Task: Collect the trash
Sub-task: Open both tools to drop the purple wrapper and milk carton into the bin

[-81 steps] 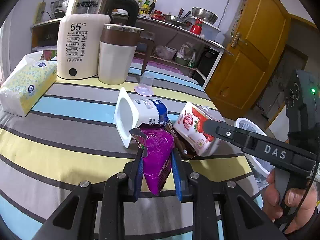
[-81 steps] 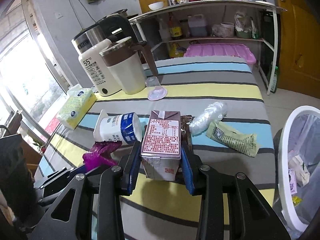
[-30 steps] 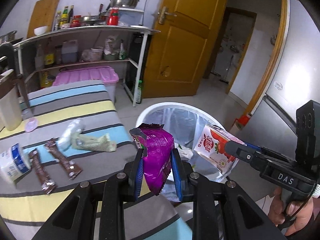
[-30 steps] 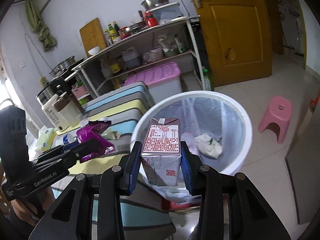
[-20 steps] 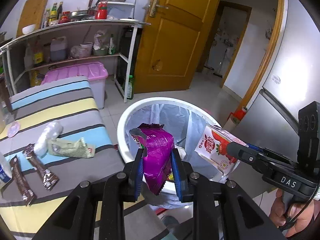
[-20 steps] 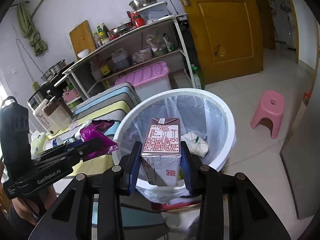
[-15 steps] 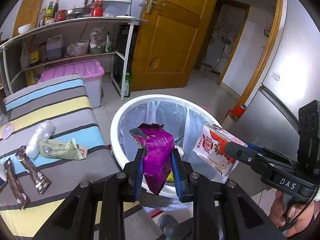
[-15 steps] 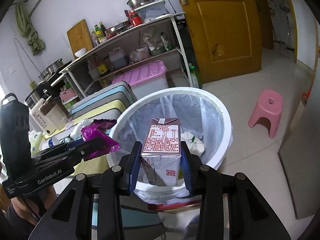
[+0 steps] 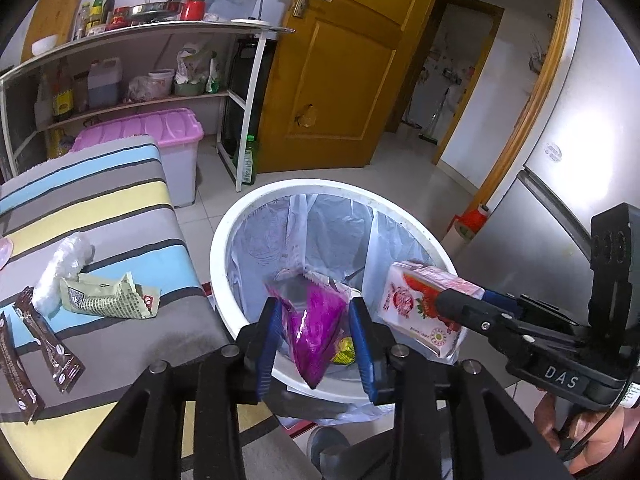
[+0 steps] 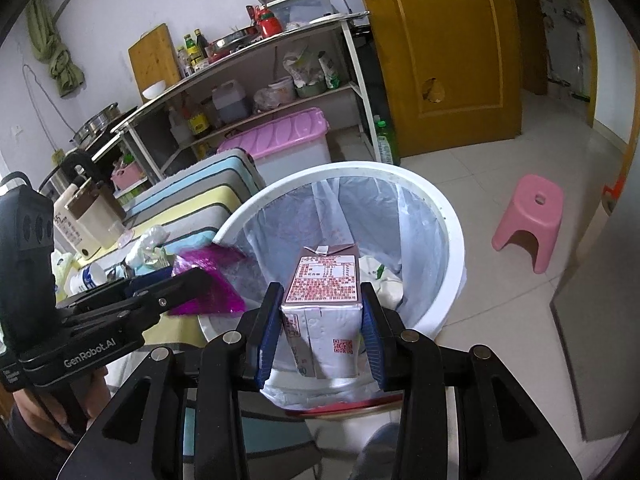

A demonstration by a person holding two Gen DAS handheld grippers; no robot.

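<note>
both views are bright with soft, even daylight and no hard shadows. in the left wrist view a strong white glare sits on the fridge door (image 9: 576, 128) at the right of the frame and washes out its surface. the purple wrapper (image 9: 316, 320) at the lower centre is smeared by motion blur, while the carton (image 10: 324, 280) at the centre of the right wrist view is sharp enough that its print shows. the fisheye lens bends straight lines, like the yellow door (image 10: 444, 40), and the corners of both frames are black. the tiled floor (image 10: 532, 292) reflects light weakly.
</note>
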